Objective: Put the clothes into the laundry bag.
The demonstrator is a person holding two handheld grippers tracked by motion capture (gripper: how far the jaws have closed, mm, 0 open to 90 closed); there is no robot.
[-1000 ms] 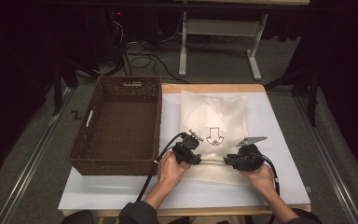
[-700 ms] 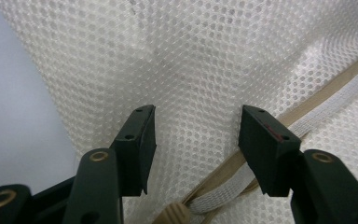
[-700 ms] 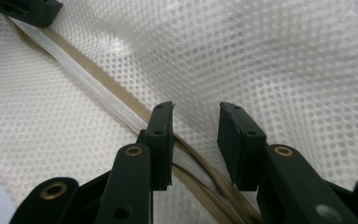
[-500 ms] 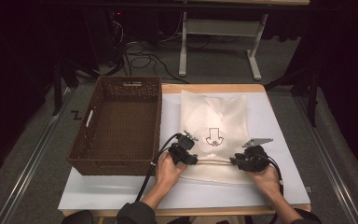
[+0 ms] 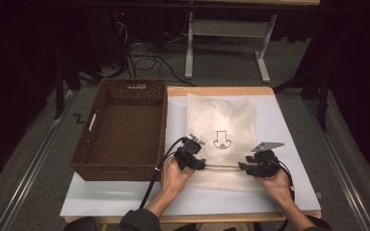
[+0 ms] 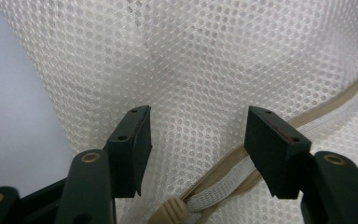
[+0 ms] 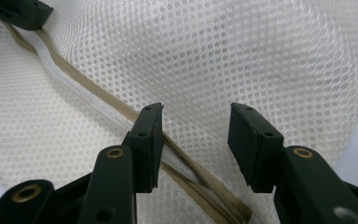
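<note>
From the high view, I had the white mesh bag (image 5: pixel 221 139) lying flat on the white table cover (image 5: pixel 289 125), centre of the frame, its near edge low in the picture. The left gripper (image 5: pixel 203 165) sat at the bag's lower left corner and the right gripper (image 5: pixel 242 167) at its lower right, both pointing inward along the zipper (image 5: pixel 223 167) that ran between them. The brown wicker basket (image 5: pixel 120 130) stood to the left, just beside the bag.

In the left gripper view, my jaws stood apart, and they had just been opening; nothing was pinched. Mesh bag (image 6: pixel 205 70) lay under them, the zipper (image 6: pixel 223 186) crossing from lower centre to the right edge, passing under the right jaw, its tan pull (image 6: pixel 170 212) at the bottom between the jaws.

In the right gripper view, the jaws were spread wide, freshly opened, gripping nothing. The zipper (image 7: pixel 74 88) ran from upper left down under the left jaw to lower centre, mesh bag (image 7: pixel 261 56) beneath.
</note>
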